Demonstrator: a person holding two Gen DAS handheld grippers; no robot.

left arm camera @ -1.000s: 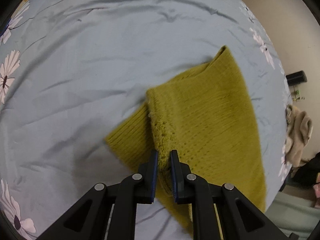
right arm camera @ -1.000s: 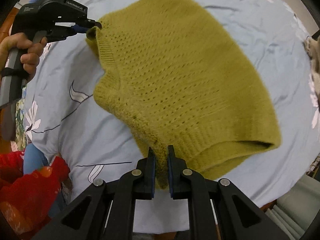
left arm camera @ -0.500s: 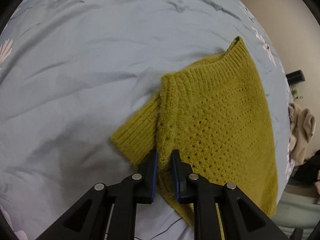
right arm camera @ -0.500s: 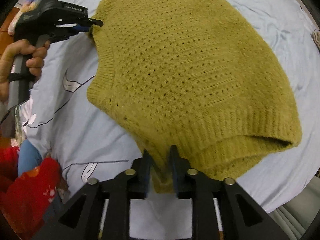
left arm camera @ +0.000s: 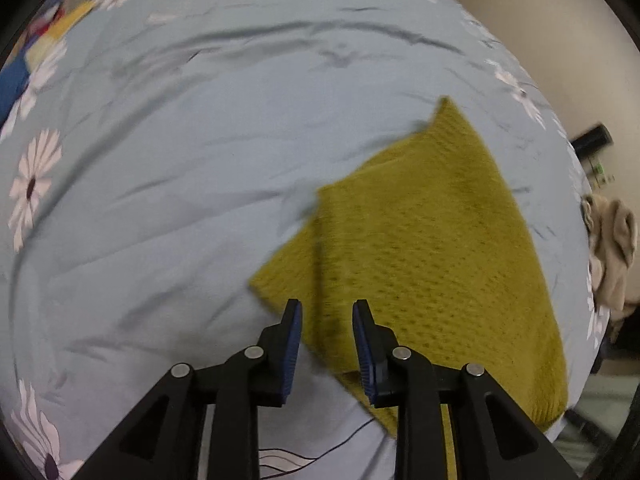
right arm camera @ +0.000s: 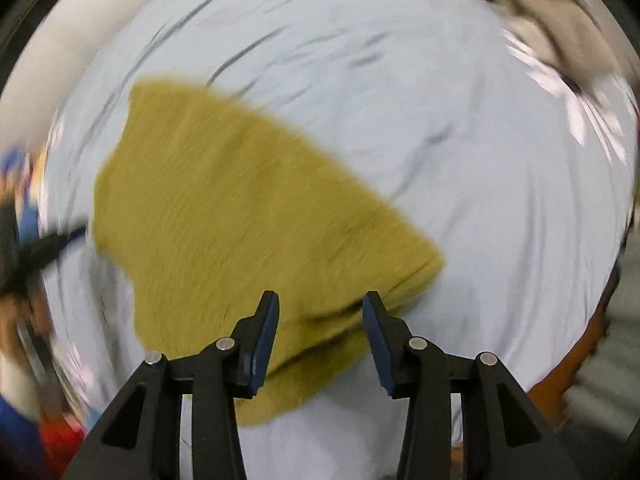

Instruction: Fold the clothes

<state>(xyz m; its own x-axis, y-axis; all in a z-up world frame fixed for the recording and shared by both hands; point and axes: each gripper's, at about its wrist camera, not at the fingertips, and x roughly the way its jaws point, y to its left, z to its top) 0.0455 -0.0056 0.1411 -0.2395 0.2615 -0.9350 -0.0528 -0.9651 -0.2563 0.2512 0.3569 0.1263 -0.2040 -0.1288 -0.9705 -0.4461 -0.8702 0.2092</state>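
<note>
A mustard-yellow knit sweater lies folded on the light blue bedsheet. My left gripper is open and empty, its jaws just above the sweater's near edge. In the right wrist view the sweater lies flat, blurred by motion. My right gripper is open and empty above the sweater's near hem. The left gripper shows as a dark blur at the left edge of the right wrist view.
The sheet has white flower prints. A beige garment lies at the bed's right edge. Blue and yellow items sit at the far left. Red cloth shows at lower left in the right wrist view.
Both grippers have opened and let go of the sweater, which now lies on the bed. Both have pulled back, and the right view has swung round, blurred.
</note>
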